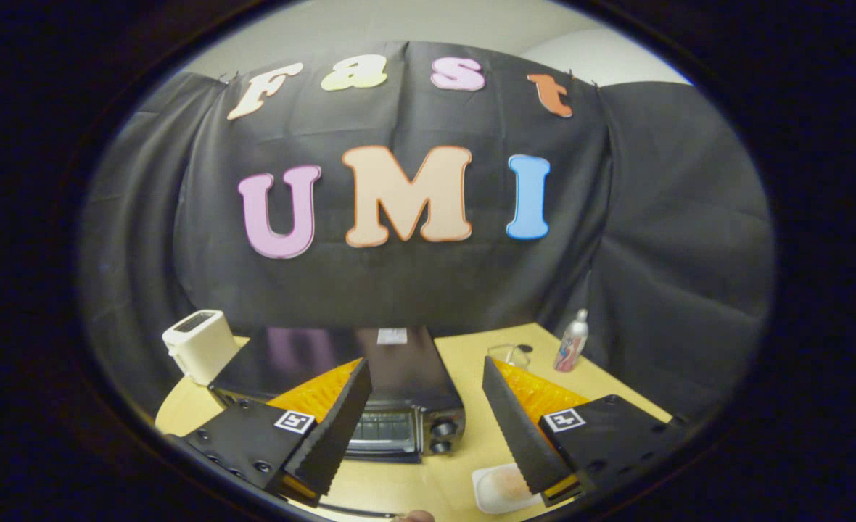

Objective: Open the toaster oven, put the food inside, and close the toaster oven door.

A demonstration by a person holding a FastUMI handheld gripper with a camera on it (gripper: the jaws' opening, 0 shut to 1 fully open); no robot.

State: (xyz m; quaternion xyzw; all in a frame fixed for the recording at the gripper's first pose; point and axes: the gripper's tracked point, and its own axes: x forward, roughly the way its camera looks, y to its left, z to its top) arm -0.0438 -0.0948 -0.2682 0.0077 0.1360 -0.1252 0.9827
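**Jaws apart above toaster oven**

Gripper view: toaster oven [399, 406] on worktop [464, 362], door shut, front w/ knobs facing gripper [422, 417], long axis crosswise. Food [504, 487] on small tray by right finger. Held high, angled down, gripping nothing.

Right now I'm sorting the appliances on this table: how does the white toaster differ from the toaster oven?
The toaster is white, small and upright with a slot on top; the toaster oven is dark, wider and lower, with a front door and knobs. The toaster stands beyond the open hand-held gripper; the toaster oven sits just ahead. Both rest on the table.
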